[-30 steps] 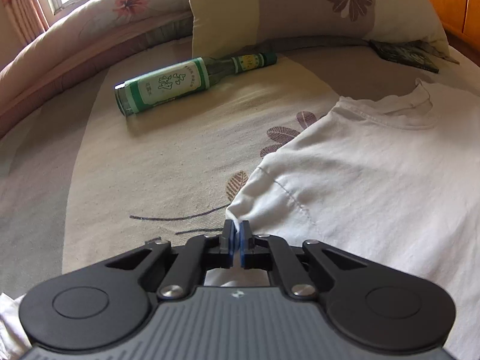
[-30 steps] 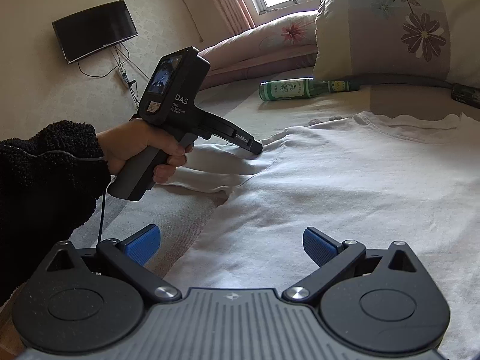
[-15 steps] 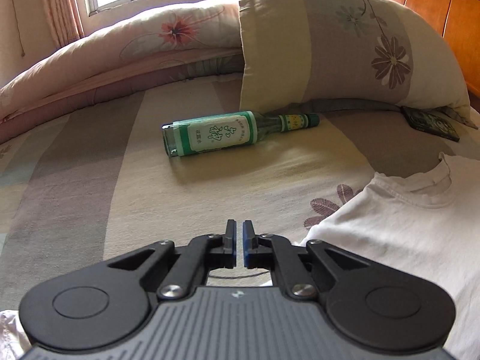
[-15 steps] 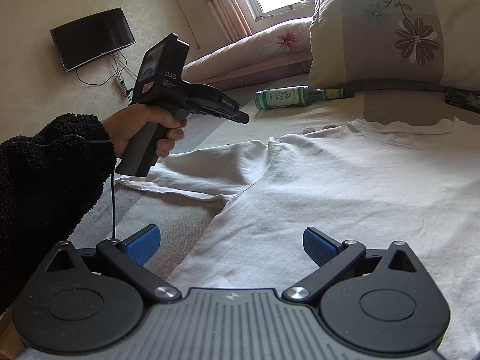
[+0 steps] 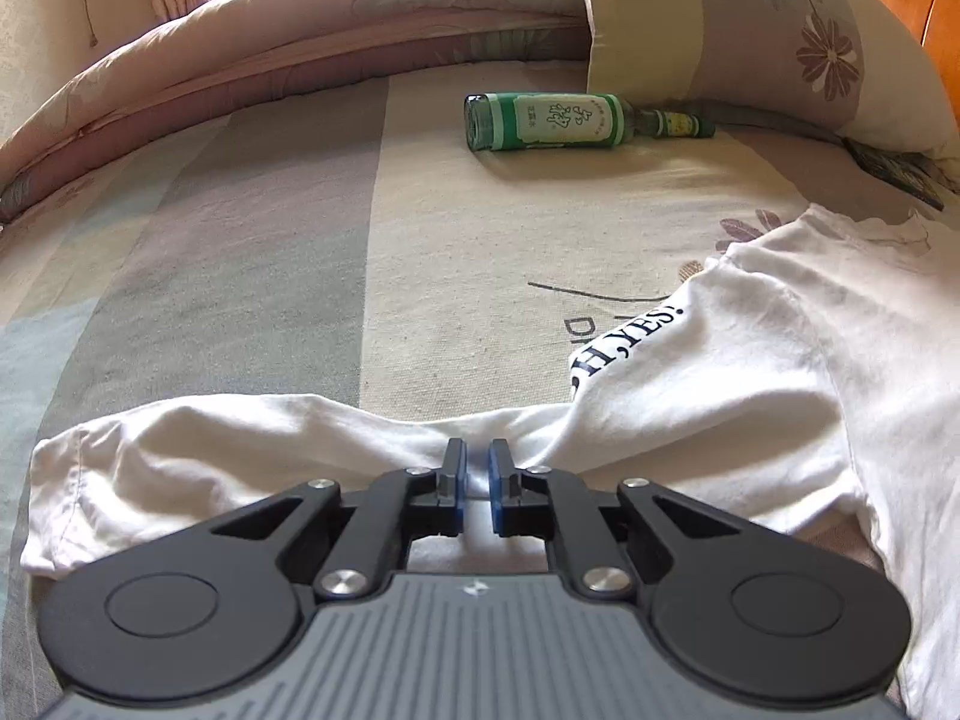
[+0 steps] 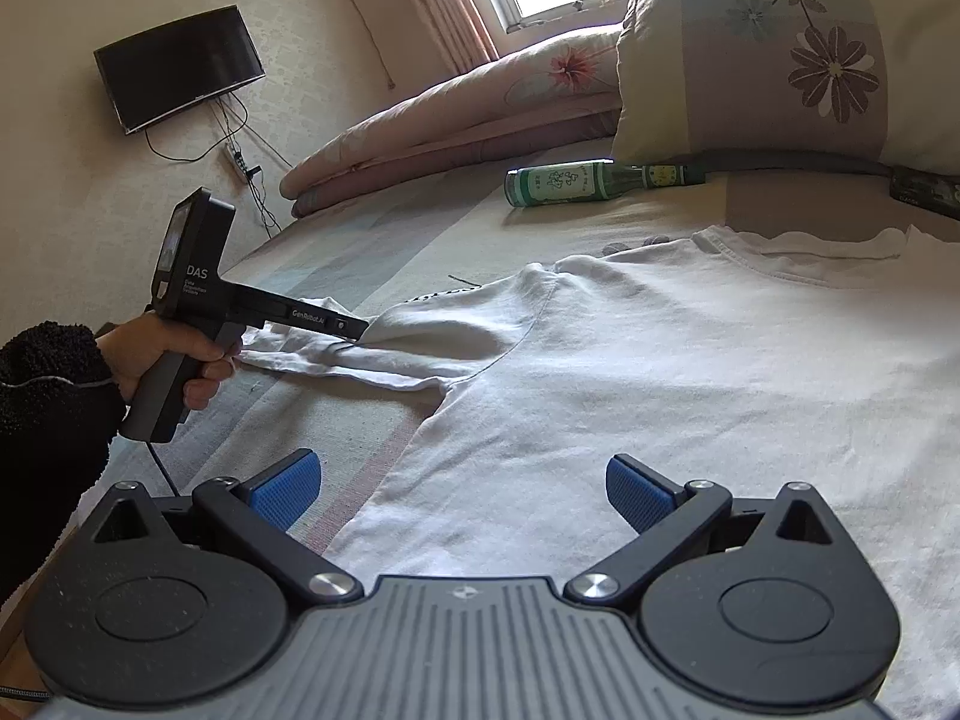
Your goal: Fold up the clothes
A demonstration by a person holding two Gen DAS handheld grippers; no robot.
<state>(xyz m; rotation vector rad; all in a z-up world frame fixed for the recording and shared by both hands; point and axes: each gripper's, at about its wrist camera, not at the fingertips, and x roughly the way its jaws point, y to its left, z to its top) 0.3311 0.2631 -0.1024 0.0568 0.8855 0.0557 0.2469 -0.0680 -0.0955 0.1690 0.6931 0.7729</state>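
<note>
A white T-shirt lies spread on the bed, collar toward the pillow. In the left wrist view a fold of the T-shirt is turned up and shows dark lettering. My left gripper has its jaws almost together on the shirt's left sleeve, whose cloth bunches toward the tips. From the right wrist view, the left gripper touches the creased sleeve, held by a hand in a dark fleece sleeve. My right gripper stands open over the shirt's lower body with nothing between its pads.
A green glass bottle lies on its side near the pillow. A rolled floral quilt runs along the far edge of the bed. A dark flat item sits by the pillow. A television hangs on the wall.
My left gripper let go of the shirt's shoulder, lifted, swung left and came down on the sleeve. The sleeve is now bunched and a lettered fold shows. The right gripper has not moved.
</note>
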